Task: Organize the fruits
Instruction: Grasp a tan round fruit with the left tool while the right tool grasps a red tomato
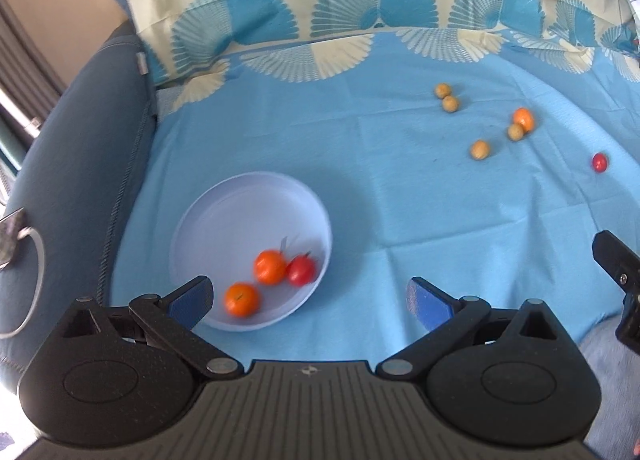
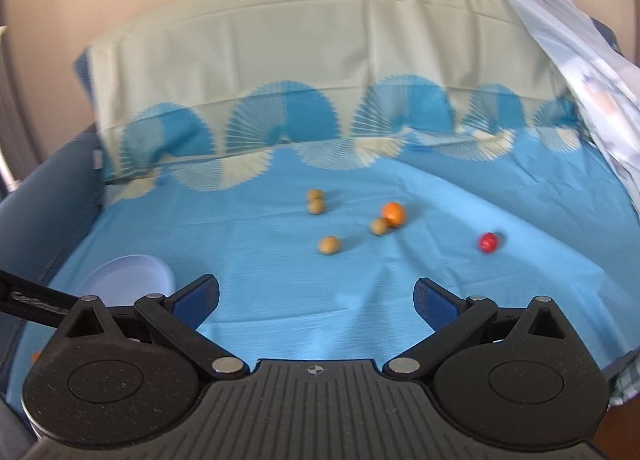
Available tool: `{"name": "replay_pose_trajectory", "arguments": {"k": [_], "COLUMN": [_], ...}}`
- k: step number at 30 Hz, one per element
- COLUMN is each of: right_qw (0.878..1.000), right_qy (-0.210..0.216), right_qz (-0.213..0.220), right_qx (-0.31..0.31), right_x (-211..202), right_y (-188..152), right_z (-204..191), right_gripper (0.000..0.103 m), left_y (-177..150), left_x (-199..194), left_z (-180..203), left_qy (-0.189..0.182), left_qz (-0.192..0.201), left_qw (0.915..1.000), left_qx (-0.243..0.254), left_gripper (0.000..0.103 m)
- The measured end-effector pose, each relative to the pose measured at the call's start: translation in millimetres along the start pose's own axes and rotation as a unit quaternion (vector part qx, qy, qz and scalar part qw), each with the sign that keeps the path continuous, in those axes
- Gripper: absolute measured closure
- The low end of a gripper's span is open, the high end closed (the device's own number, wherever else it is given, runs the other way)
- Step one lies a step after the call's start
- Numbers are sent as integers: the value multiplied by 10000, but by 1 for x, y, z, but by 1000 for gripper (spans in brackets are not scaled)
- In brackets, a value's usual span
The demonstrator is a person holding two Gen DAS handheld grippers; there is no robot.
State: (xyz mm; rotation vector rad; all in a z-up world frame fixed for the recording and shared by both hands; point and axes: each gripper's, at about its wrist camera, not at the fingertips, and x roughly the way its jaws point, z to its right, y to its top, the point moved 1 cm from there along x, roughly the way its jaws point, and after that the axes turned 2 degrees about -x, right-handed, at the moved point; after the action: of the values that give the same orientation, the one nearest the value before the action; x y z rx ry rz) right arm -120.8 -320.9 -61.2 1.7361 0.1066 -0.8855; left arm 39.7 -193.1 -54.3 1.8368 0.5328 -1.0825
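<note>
A pale plate (image 1: 224, 212) lies on the blue cloth and holds two oranges (image 1: 270, 267) (image 1: 241, 299) and a red tomato (image 1: 301, 269). My left gripper (image 1: 308, 300) hovers open just in front of the plate with nothing between its fingers. Farther right on the cloth lie several small tan fruits (image 1: 479, 149), an orange (image 1: 524, 118) and a red tomato (image 1: 599, 162). In the right wrist view my right gripper (image 2: 316, 296) is open and empty, short of the tan fruits (image 2: 329, 245), the orange (image 2: 393, 213) and the tomato (image 2: 488, 242). The plate (image 2: 128, 272) shows at its lower left.
A blue and cream patterned cloth (image 1: 360, 196) covers a sofa seat and backrest. The sofa's dark blue armrest (image 1: 68, 164) rises at the left. A crumpled light sheet (image 2: 580, 72) hangs at the right. Part of the other gripper's body (image 1: 616, 272) shows at the right edge.
</note>
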Motion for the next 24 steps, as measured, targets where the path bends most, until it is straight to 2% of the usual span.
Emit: {"name": "replay_pose_trajectory", "arguments": {"k": [4,8,10,15,21,24], "right_qw": [9976,9913,9874,9765,9682,9687], "right_qy": [-556,-1067,-1235,-1463,-1642,-1906], "right_qz": [-220,-427,-578,-1039,-1362,-1138], "right_qx": [351,647,800,1191,1308,1108], "right_x": [45,97,125,199,267,278], "right_y": [6,13,17,19,18,14], "right_z": [50,102,127,176,202,195], "right_gripper": [1,1,1,1,0,1], "left_y": [35,65,79,104,118,120], "left_x": [34,76,102,161,213,221], "left_z": [40,87,110,158,193,195], "left_qy": [-218,-347,-522,-560,-636,-709], "left_qz": [40,120,32,-89,-261,-189], "left_qw": [9996,9981,9966,9953,9943,9945], "left_qx": [151,502,636,783,810,745], "left_gripper": [0,0,0,0,0,0]}}
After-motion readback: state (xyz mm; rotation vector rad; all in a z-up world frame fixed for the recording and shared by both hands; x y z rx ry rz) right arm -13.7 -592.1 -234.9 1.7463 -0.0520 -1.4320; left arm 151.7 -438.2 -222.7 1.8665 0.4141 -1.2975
